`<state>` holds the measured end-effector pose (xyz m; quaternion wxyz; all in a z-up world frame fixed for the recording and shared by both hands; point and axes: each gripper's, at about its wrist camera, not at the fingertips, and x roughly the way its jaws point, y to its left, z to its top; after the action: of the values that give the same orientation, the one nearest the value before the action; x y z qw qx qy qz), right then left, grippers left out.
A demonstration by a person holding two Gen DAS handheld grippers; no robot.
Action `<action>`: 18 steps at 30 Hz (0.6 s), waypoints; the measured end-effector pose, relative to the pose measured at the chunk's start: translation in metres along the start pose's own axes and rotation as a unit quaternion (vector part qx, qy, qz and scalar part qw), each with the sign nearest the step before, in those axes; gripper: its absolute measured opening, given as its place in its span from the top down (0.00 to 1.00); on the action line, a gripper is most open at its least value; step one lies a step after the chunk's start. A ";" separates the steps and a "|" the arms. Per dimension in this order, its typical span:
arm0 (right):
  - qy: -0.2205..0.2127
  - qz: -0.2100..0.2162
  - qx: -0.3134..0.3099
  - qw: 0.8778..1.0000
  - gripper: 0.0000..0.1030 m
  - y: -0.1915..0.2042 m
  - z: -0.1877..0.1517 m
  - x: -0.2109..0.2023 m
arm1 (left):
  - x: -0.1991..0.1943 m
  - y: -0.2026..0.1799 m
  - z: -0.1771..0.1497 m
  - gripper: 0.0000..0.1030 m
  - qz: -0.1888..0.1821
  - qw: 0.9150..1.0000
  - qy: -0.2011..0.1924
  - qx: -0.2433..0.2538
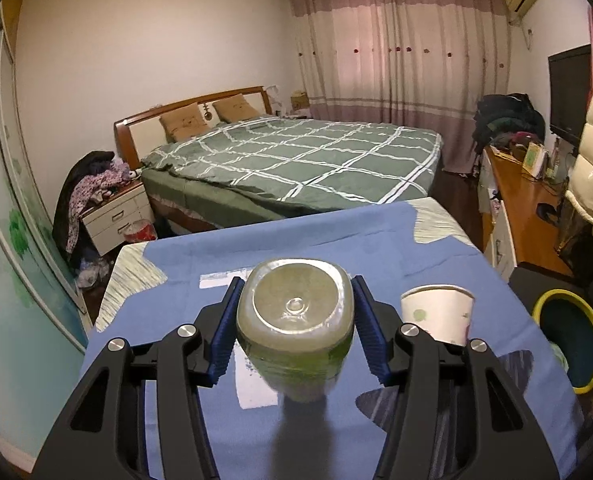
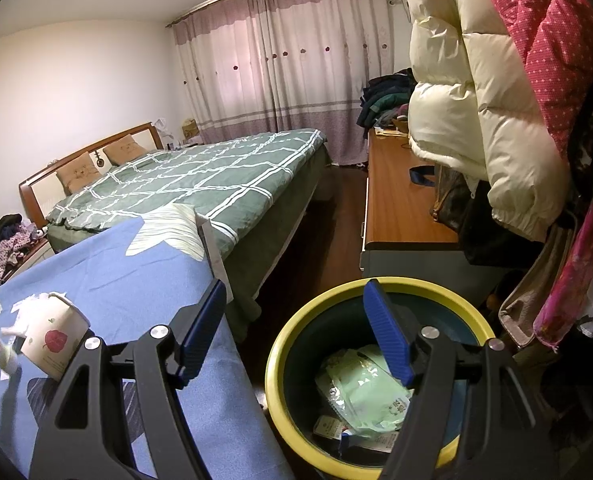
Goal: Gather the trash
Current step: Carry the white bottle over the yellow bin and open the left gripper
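Note:
My left gripper (image 1: 295,322) is shut on a clear plastic bottle (image 1: 295,320) with a green label, its bottom facing the camera, held above the blue-covered table (image 1: 336,240). A white paper cup (image 1: 436,314) with a leaf print stands on the table just right of it; the cup also shows in the right wrist view (image 2: 54,338), with crumpled tissue in it. My right gripper (image 2: 296,334) is open and empty above the rim of a bin (image 2: 280,344) with a yellow rim, which holds green wrappers (image 2: 362,398). The bin also shows in the left wrist view (image 1: 588,320).
A bed with a green checked cover (image 2: 200,184) stands beyond the table. A wooden dresser (image 2: 396,208) runs along the right, with a cream puffer coat (image 2: 476,100) and red quilted clothing (image 2: 548,40) hanging over it. A nightstand (image 1: 116,216) stands left of the bed.

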<state>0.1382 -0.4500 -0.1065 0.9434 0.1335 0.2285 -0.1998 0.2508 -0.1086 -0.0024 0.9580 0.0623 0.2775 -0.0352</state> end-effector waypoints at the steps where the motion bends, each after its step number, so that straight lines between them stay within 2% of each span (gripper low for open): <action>1: -0.002 0.002 0.001 1.000 0.34 -0.001 0.000 -0.001 | -0.004 -0.003 0.001 0.48 -0.006 1.000 -0.001 0.002; 10: 0.003 0.020 0.015 1.000 0.34 -0.023 0.000 -0.013 | -0.056 -0.039 0.013 0.48 -0.069 0.997 -0.019 0.032; 18: -0.006 -0.003 0.021 1.000 0.34 -0.063 0.002 -0.041 | -0.086 -0.117 0.031 0.48 -0.165 0.983 -0.034 0.073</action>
<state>0.0783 -0.4936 -0.0947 0.9413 0.1511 0.2186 -0.2080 0.1828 -0.2259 0.0575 0.9407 0.0845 0.2478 -0.2155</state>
